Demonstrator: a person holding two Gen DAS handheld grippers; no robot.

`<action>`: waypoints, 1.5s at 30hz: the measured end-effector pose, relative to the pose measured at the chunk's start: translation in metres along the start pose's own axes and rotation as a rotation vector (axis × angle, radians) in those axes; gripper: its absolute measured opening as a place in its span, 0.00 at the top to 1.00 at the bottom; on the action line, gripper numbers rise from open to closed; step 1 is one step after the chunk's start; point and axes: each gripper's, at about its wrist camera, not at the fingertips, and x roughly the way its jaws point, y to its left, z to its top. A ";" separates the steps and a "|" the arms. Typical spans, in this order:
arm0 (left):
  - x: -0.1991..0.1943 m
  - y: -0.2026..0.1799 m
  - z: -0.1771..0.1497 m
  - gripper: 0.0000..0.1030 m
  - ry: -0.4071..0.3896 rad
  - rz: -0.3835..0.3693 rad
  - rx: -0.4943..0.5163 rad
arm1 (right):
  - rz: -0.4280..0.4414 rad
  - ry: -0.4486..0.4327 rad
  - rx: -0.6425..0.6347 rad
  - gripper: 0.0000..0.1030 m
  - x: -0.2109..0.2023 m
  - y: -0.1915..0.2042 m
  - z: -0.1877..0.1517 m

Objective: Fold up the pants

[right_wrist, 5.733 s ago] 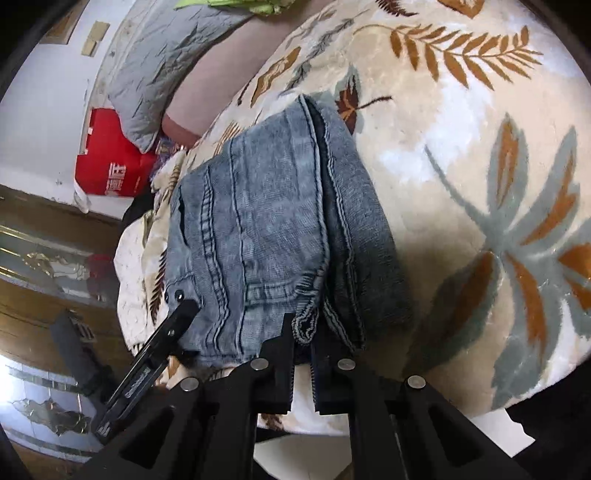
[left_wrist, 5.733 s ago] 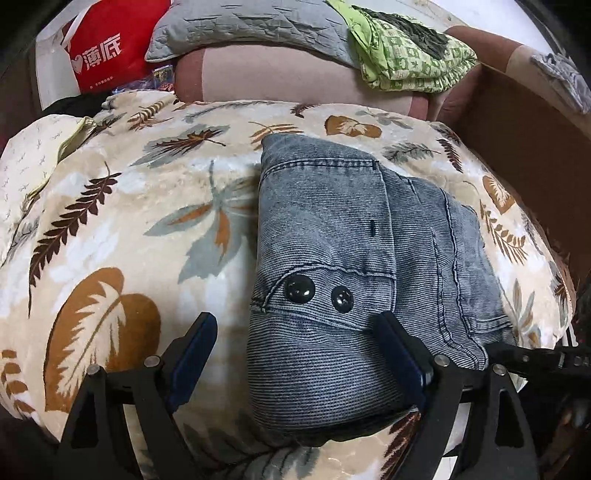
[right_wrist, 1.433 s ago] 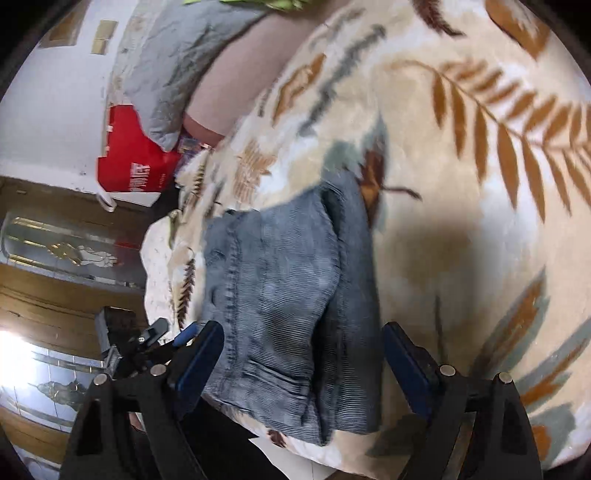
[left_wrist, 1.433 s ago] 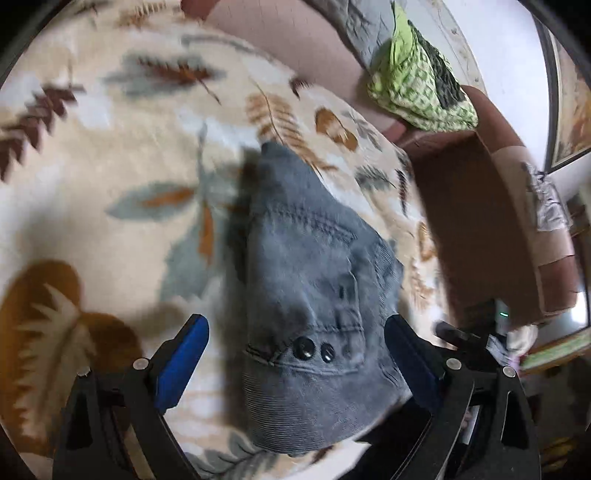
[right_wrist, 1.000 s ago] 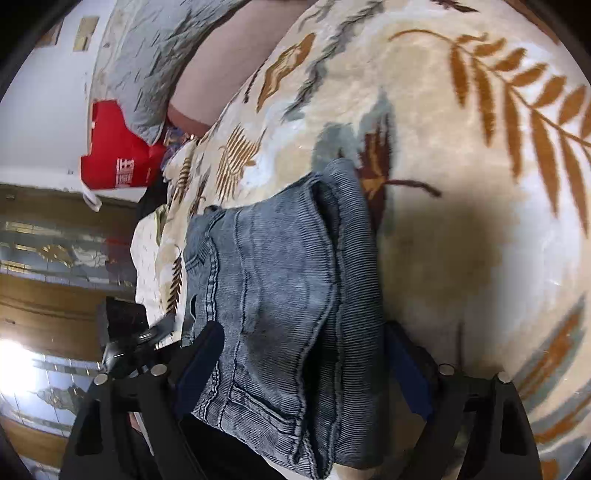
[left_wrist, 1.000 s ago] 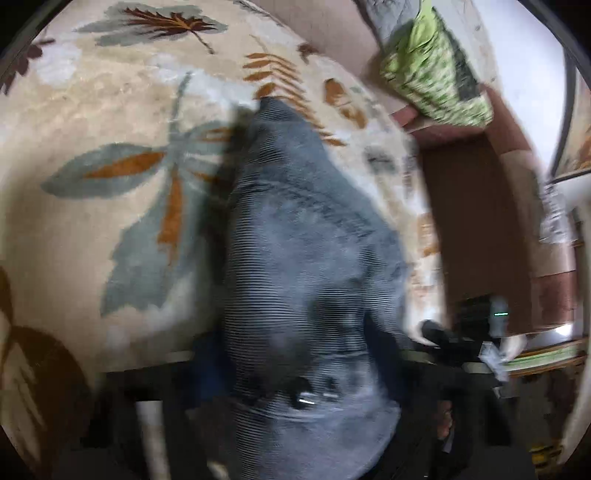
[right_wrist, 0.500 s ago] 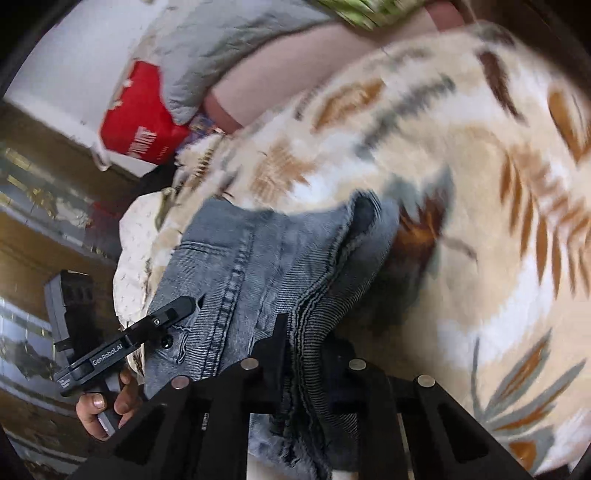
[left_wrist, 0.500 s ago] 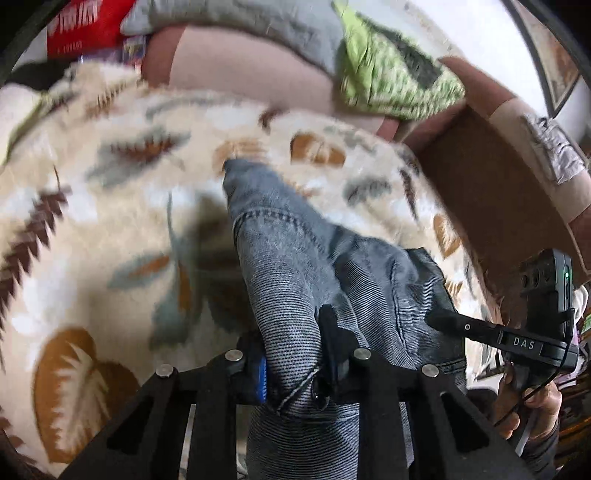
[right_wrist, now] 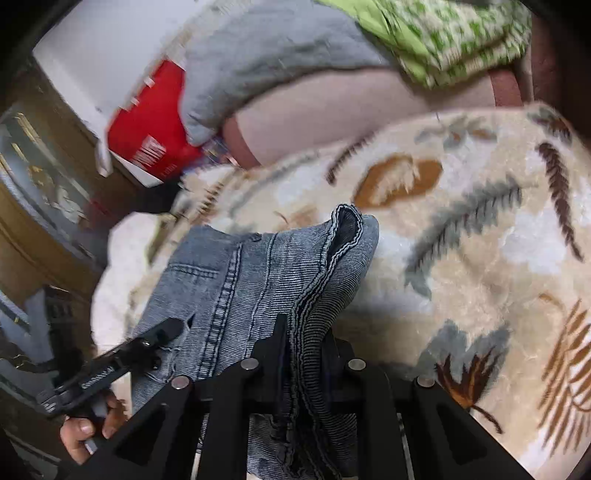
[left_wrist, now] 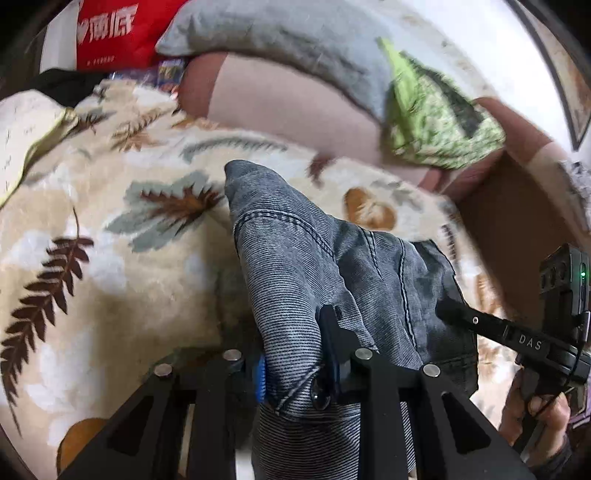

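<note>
The folded grey-blue denim pants [left_wrist: 295, 258] hang between my two grippers, raised above the leaf-print blanket [left_wrist: 110, 295]. My left gripper [left_wrist: 295, 354] is shut on the waistband edge by the buttons. My right gripper [right_wrist: 303, 350] is shut on the opposite stacked edge of the pants [right_wrist: 258, 277]. The right gripper also shows at the right of the left wrist view [left_wrist: 454, 314], and the left gripper shows at the lower left of the right wrist view [right_wrist: 166, 332].
The blanket [right_wrist: 480, 258] covers a sofa seat. Behind stand the pink sofa back [left_wrist: 288, 103], a grey pillow [left_wrist: 277, 40], a green patterned cloth [left_wrist: 436, 122] and a red bag [left_wrist: 110, 29]. A brown armrest [left_wrist: 517, 221] is at right.
Both grippers were open over the folded pants, then closed on opposite edges. The bundle has since been lifted off the blanket and the views have tilted up toward the sofa back.
</note>
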 end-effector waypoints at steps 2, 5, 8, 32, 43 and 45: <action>0.021 0.008 -0.007 0.50 0.061 0.065 -0.011 | -0.084 0.086 0.006 0.78 0.031 -0.010 -0.009; 0.014 0.015 -0.019 0.29 0.021 0.128 -0.021 | -0.234 0.100 -0.049 0.53 0.037 -0.010 -0.023; -0.014 0.008 -0.026 0.26 -0.030 0.185 -0.008 | -0.295 0.007 -0.112 0.43 0.004 0.007 -0.033; -0.090 -0.057 -0.082 0.20 -0.143 0.290 0.116 | -0.307 -0.103 -0.229 0.00 -0.082 0.049 -0.120; -0.101 -0.064 -0.102 0.03 -0.148 0.245 0.075 | -0.421 -0.103 -0.288 0.00 -0.080 0.046 -0.146; -0.103 -0.068 -0.101 0.03 -0.157 0.246 0.092 | -0.425 -0.112 -0.298 0.00 -0.084 0.048 -0.145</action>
